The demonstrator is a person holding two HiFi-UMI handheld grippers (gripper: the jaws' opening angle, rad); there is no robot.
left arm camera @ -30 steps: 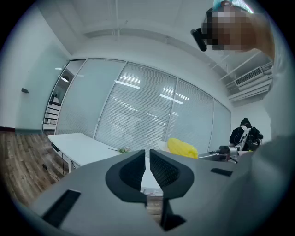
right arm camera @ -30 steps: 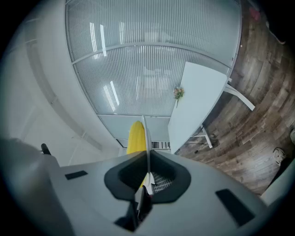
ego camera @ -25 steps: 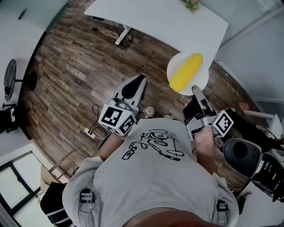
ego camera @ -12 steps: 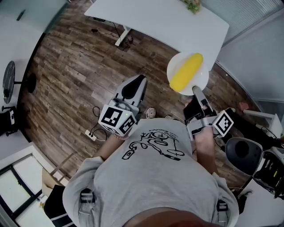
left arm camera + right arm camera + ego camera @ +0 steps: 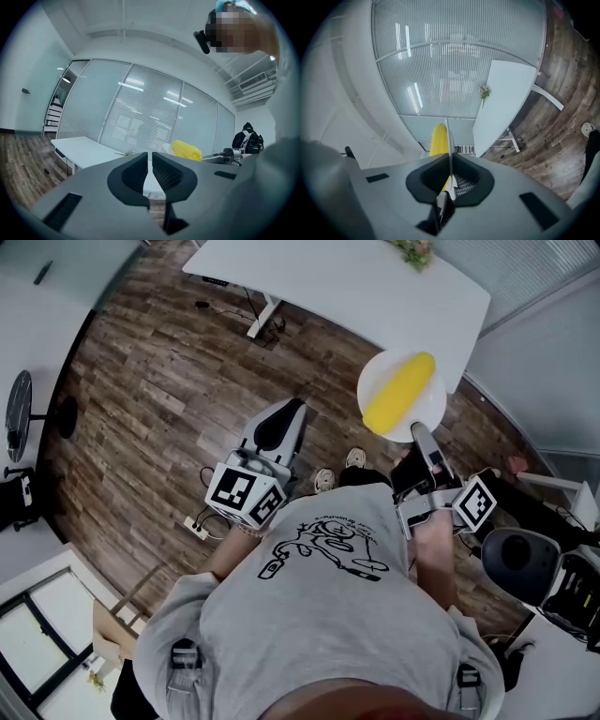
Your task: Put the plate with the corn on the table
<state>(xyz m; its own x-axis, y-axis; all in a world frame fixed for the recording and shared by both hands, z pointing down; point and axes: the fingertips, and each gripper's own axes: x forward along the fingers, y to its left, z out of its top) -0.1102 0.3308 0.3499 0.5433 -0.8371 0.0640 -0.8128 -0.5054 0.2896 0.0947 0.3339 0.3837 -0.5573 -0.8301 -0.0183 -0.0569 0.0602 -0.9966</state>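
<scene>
A white plate (image 5: 427, 413) carrying a yellow corn cob (image 5: 398, 393) hangs in the air just short of the near corner of the white table (image 5: 347, 282). My right gripper (image 5: 419, 431) is shut on the plate's near rim. In the right gripper view the plate (image 5: 448, 133) stands edge-on between the jaws, with the corn (image 5: 437, 139) on its left side. My left gripper (image 5: 300, 407) hovers over the wood floor to the plate's left, shut and empty. The left gripper view shows its jaws together (image 5: 151, 161) and the corn (image 5: 186, 150) beyond, at the right.
A small plant (image 5: 415, 251) stands at the table's far edge. The table's legs and cables (image 5: 258, 315) are underneath it. A power strip (image 5: 195, 524) lies on the floor at the left. An office chair (image 5: 520, 563) stands at the right. The person's shoes (image 5: 354, 457) are below the plate.
Both grippers and the plate have shifted slightly toward the table. The person's shoes have come into view under the plate.
</scene>
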